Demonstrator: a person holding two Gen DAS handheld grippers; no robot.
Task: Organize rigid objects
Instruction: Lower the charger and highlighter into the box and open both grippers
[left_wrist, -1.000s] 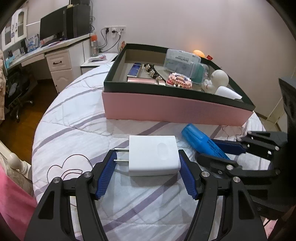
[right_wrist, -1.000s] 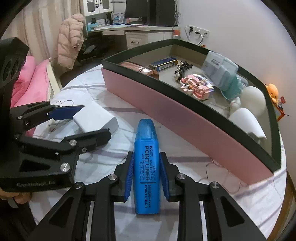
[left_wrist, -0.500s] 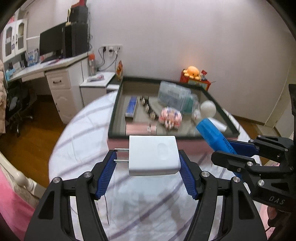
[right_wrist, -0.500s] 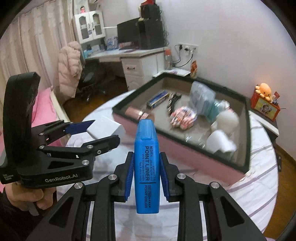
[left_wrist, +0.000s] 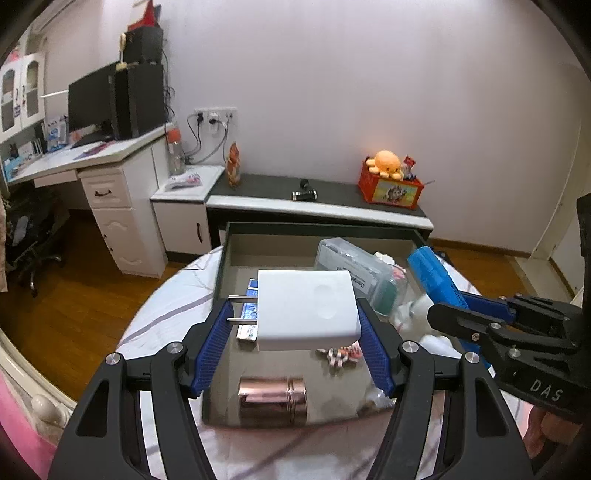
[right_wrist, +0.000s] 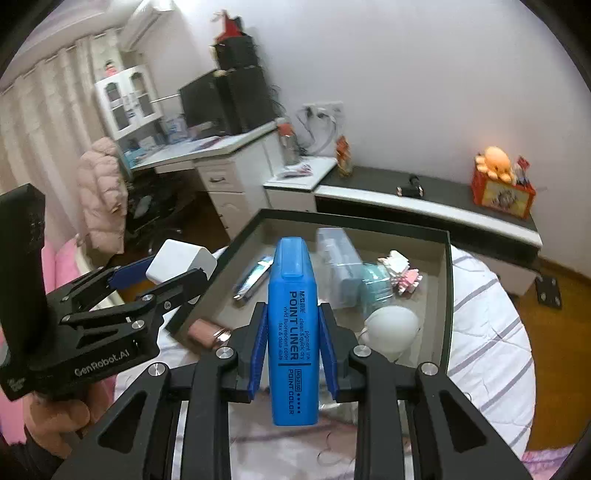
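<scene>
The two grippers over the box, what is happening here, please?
A person is tidying small objects into a shallow dark-rimmed box on a bed. The left gripper is shut on a white rectangular plug-in charger, and the right gripper is shut on a blue flat plastic highlighter pen. Both are held in the air above the box, not yet released. The box already holds a copper-coloured metal cylinder and other small items.

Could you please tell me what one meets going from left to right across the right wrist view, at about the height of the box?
left gripper holding the white charger → blue flat pack → blue highlighter in the right gripper → white ball → box's right wall
</scene>
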